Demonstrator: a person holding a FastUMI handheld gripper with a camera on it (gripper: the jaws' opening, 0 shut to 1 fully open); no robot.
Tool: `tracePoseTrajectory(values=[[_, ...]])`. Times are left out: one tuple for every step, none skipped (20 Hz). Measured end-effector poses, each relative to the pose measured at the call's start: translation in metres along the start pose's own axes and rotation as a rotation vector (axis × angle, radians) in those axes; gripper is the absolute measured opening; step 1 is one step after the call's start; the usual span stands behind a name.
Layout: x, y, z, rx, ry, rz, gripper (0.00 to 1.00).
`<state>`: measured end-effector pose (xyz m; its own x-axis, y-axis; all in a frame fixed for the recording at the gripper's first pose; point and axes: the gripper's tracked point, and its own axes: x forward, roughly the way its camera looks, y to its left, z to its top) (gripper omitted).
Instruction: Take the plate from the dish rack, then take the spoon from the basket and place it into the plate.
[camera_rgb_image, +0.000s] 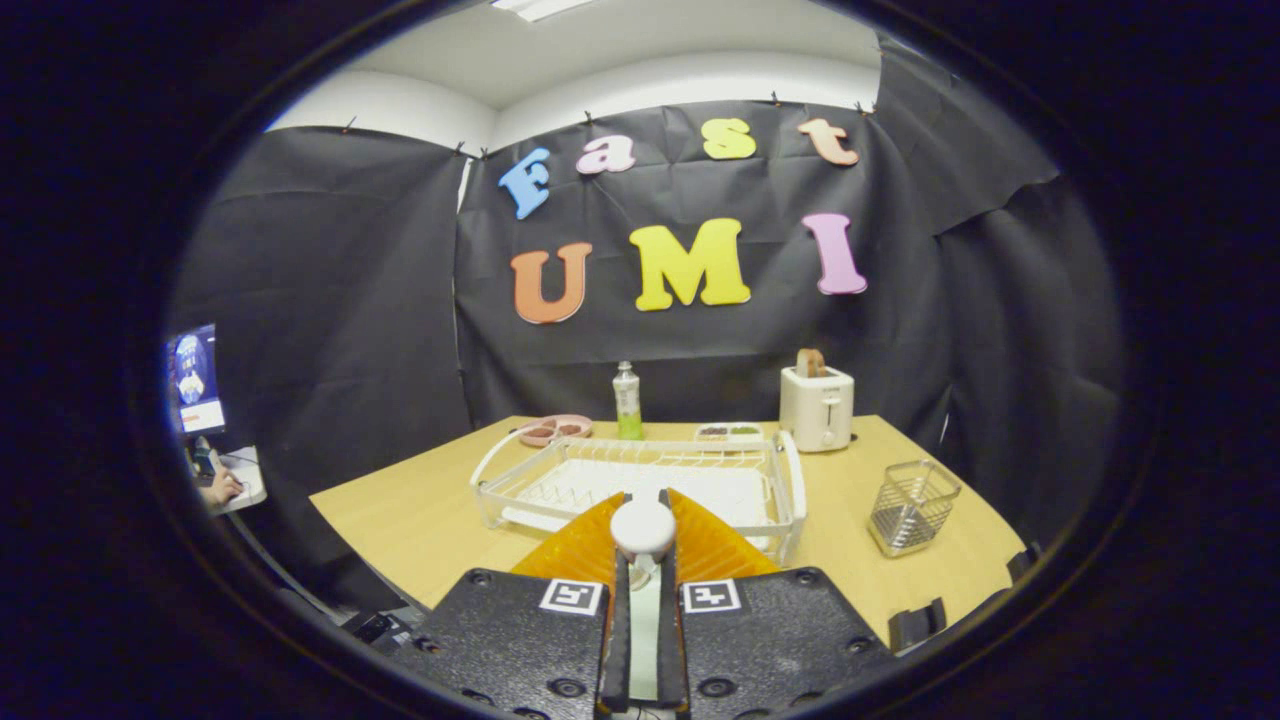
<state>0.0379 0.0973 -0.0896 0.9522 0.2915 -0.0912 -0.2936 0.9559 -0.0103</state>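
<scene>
Fingers (600, 540) clench a white spoon (643, 528), bowl end up between them, held above the dish rack (790, 470), presumably carrying it from the wire basket (912, 507) towards the plate.

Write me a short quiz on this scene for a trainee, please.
1. True or false: the gripper is shut on a spoon.
2. What stands on the table beside the dish rack, nearer than the toaster? A) a wire basket B) a kettle C) a pan
3. Fill in: a slice of bread sticks out of the ____.
Key: 1 true; 2 A; 3 toaster.
</scene>
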Motion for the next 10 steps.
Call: tracePoseTrajectory(values=[[0.005, 0.001, -0.008, 0.005, 0.01, -0.007, 0.16], [0.008, 0.002, -0.014, 0.011, 0.018, -0.009, 0.16], [0.011, 0.005, -0.021, 0.017, 0.029, -0.003, 0.16], [0.014, 0.006, -0.027, 0.023, 0.043, 0.002, 0.16], [0.016, 0.005, -0.033, 0.026, 0.055, 0.002, 0.16], [0.018, 0.004, -0.036, 0.03, 0.065, -0.003, 0.16], [0.021, 0.003, -0.041, 0.033, 0.077, -0.004, 0.16], [0.023, 0.004, -0.045, 0.039, 0.089, 0.0, 0.16], [0.024, 0.006, -0.049, 0.051, 0.102, 0.009, 0.16], [0.025, 0.009, -0.053, 0.068, 0.117, 0.021, 0.16]])
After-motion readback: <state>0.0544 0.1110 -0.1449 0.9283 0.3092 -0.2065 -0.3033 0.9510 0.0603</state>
